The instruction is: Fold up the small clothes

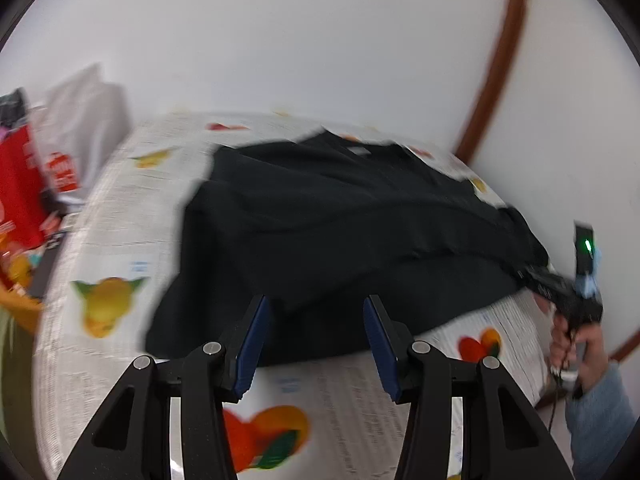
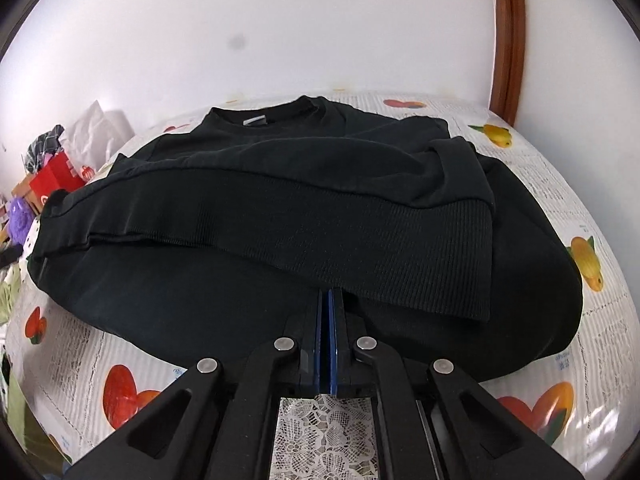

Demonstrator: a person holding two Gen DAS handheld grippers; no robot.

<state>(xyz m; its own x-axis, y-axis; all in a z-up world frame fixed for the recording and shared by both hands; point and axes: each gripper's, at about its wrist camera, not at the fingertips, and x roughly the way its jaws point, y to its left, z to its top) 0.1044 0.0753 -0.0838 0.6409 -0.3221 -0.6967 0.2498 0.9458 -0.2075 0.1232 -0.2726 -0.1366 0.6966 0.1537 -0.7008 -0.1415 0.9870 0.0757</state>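
A black sweatshirt (image 2: 304, 208) lies on a table covered with a fruit-print cloth (image 2: 568, 216), its ribbed hem folded up over the body. My right gripper (image 2: 330, 300) is shut on the sweatshirt's ribbed hem edge at the near side. In the left wrist view, which is blurred, the sweatshirt (image 1: 340, 220) lies ahead and my left gripper (image 1: 316, 312) is open and empty just above its near edge. The right gripper (image 1: 532, 276) shows at the far right, held by a hand, pinching the fabric.
A red bag (image 1: 20, 196) and white bags (image 1: 84, 120) stand left of the table with other clutter (image 2: 24, 208). A white wall and a brown door frame (image 2: 508, 40) are behind. Lace cloth (image 2: 328, 432) hangs at the near table edge.
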